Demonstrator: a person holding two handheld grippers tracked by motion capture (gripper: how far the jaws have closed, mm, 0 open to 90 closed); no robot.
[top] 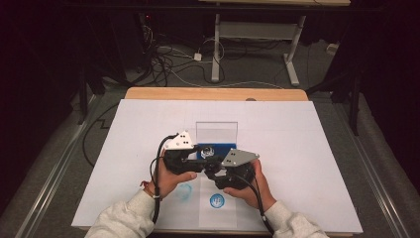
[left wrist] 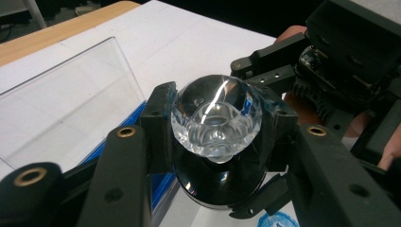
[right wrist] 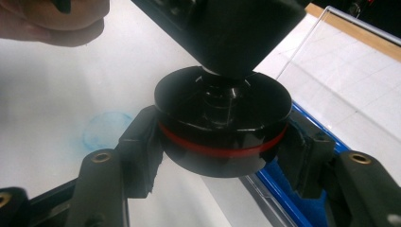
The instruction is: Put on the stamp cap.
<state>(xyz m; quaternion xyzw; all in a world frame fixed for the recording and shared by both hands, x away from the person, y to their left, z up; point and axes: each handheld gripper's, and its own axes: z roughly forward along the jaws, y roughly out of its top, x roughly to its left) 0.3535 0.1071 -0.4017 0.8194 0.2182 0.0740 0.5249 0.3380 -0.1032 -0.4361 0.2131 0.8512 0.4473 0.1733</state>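
A clear faceted crystal ball [left wrist: 216, 116] sits on top of a round black base [left wrist: 220, 182] with a red ring [right wrist: 222, 144] around it. My left gripper [left wrist: 217, 125] is shut on the crystal, one pad on each side. My right gripper [right wrist: 222, 153] is shut on the black base [right wrist: 222, 109] just below. In the high view the two grippers meet at the table's middle, left gripper [top: 202, 159] and right gripper [top: 214, 171] tip to tip, held just in front of a clear display case [top: 216, 133] with a blue floor [top: 220, 152].
A white sheet [top: 297, 148] covers the wooden table [top: 213, 93]. On the sheet near the person lie a blue round mark [top: 216, 200] and a fainter blue ring [top: 184, 191]. Cables and a desk frame [top: 257, 34] are on the floor beyond.
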